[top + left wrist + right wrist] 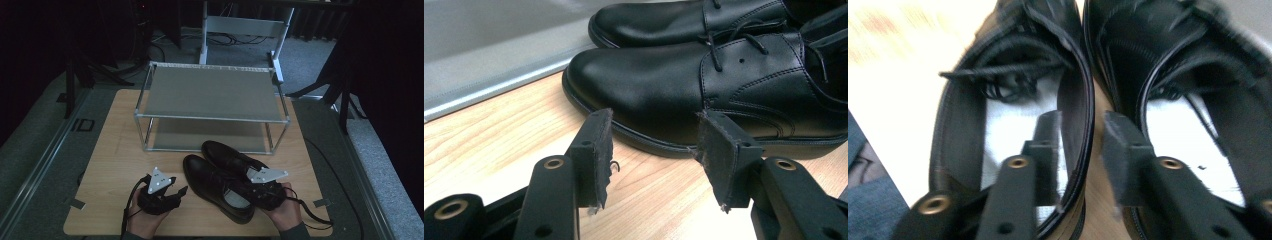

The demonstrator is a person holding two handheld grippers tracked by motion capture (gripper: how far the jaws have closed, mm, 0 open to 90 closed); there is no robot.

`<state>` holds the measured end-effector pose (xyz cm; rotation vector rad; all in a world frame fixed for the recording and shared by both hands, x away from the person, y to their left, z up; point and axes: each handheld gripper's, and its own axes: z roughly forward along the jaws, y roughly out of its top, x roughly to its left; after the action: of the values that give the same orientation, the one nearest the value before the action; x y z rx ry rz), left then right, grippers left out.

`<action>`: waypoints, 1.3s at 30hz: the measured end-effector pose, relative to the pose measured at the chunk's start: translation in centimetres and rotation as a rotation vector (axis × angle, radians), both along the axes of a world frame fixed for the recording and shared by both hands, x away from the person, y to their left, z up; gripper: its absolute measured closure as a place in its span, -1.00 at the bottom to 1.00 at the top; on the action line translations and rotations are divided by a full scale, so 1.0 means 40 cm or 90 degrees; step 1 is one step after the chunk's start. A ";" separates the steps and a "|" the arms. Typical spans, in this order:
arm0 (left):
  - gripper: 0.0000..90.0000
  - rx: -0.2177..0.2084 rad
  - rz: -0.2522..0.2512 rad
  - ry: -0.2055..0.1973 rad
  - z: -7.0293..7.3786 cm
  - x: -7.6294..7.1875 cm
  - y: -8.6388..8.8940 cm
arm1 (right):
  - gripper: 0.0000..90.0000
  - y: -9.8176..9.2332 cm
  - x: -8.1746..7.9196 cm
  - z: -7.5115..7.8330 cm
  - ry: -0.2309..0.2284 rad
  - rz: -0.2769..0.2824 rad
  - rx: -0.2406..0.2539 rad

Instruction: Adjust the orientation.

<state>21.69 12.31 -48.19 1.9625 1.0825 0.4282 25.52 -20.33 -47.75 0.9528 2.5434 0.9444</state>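
Our right gripper [1078,130] at heel end of black dress shoes [225,180]; fingers [1048,145] straddle inner collar walls of both, narrow gap, not yet pressing. We should pinch both walls evenly, lift level toward rack [210,95]. Left gripper [654,135] idle, fingers spread, nothing between. Shoes: glossy leather, laced, white insoles, side by side on tabletop [115,160] before rack.

A: Any readable text?
B: One mark, "ID" [82,125], pale letters on the dark floor strip just left of the table [107,165].
A: Shoes, rack?
B: No legible brand or label there.
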 end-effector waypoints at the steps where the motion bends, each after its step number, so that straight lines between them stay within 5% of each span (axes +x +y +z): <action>1: 0.09 0.000 0.000 0.000 0.000 0.000 0.000 | 0.70 0.000 0.000 0.000 0.000 0.000 0.000; 4: 0.09 -0.001 0.002 0.001 0.000 0.001 0.002 | 0.88 0.003 0.004 0.003 0.001 0.003 -0.017; 15: 0.09 0.001 0.001 0.002 -0.001 0.001 0.002 | 0.88 -0.034 0.005 0.011 -0.013 -0.013 -0.027; 17: 0.09 0.001 0.001 0.003 -0.002 0.002 0.001 | 0.75 -0.042 0.004 0.010 -0.012 -0.007 -0.027; 21: 0.09 0.002 0.000 0.004 -0.003 0.003 -0.001 | 0.33 -0.076 0.000 0.045 -0.031 -0.015 0.032; 27: 0.09 0.001 0.001 0.005 -0.005 0.004 -0.001 | 0.14 -0.103 0.016 0.047 -0.022 -0.044 0.052; 33: 0.09 0.002 -0.001 0.006 -0.006 0.004 -0.002 | -0.12 -0.078 0.020 0.024 -0.009 -0.018 0.005; 39: 0.09 0.002 -0.001 0.012 -0.014 0.008 -0.004 | -0.10 -0.066 0.033 0.016 0.017 -0.012 -0.048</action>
<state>21.99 12.15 -48.74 1.9743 1.0922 0.4113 26.85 -22.99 -47.13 0.9708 2.5677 0.8290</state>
